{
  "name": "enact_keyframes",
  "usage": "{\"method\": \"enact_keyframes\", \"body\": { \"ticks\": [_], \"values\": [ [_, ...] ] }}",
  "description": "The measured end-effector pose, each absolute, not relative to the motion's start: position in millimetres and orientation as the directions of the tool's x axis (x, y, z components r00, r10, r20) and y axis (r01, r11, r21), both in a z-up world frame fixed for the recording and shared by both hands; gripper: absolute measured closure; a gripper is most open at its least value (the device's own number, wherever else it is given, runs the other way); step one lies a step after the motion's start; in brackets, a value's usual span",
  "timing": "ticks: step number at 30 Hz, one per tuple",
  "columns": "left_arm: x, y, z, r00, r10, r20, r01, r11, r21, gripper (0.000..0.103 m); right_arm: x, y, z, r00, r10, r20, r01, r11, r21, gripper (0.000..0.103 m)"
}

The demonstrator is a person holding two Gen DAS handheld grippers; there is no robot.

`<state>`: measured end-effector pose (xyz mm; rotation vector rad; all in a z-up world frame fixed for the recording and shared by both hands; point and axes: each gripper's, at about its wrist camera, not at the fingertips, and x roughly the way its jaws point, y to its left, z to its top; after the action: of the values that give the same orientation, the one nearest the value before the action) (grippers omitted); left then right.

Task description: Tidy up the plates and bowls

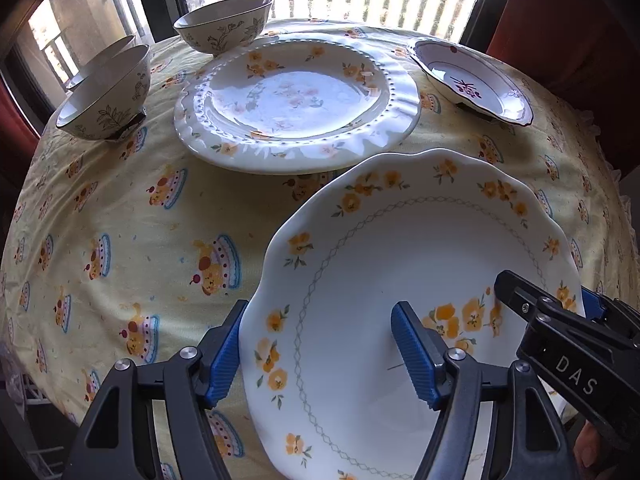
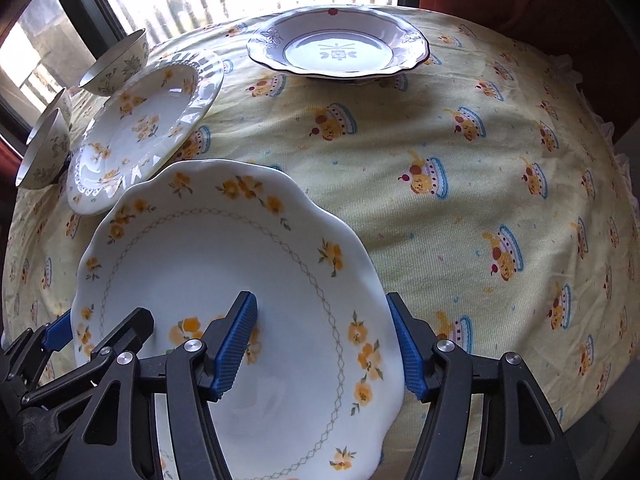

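A white scalloped plate (image 1: 400, 248) (image 2: 208, 248) with orange flowers lies nearest me on the yellow tablecloth (image 1: 120, 208). My left gripper (image 1: 320, 320) straddles its left rim, one blue pad against the outer edge and the other on the inner slope, shut on the plate. My right gripper (image 2: 322, 308) grips the opposite rim the same way. Each gripper shows in the other's view, the right gripper (image 1: 560, 308) and the left gripper (image 2: 96, 332). I cannot tell whether the plate touches the cloth.
Behind it sits a large ribbed flowered plate (image 1: 296, 100) (image 2: 140, 132). A deep plate with maroon trim (image 1: 472, 80) (image 2: 340, 48) stands at the far right. Three leaf-patterned bowls (image 1: 224, 24) (image 1: 104, 96) (image 1: 100, 60) stand at the far left. The window is behind them.
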<state>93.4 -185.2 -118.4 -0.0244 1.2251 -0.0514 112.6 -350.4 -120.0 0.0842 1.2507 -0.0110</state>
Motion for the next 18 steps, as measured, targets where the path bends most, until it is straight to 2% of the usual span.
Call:
{"method": "enact_keyframes", "body": {
  "ticks": [7, 18],
  "values": [
    [86, -140, -107, 0.346, -0.072, -0.935, 0.086, 0.995, -0.045, 0.032, 91, -312, -104, 0.346, 0.002, -0.938, 0.138, 0.989, 0.053, 0.035],
    [88, -39, -97, 0.381, -0.062, -0.922, 0.039, 0.998, -0.051, 0.032, 85, -208, -92, 0.385, 0.017, -0.923, 0.098, 0.993, 0.060, 0.035]
  ]
}}
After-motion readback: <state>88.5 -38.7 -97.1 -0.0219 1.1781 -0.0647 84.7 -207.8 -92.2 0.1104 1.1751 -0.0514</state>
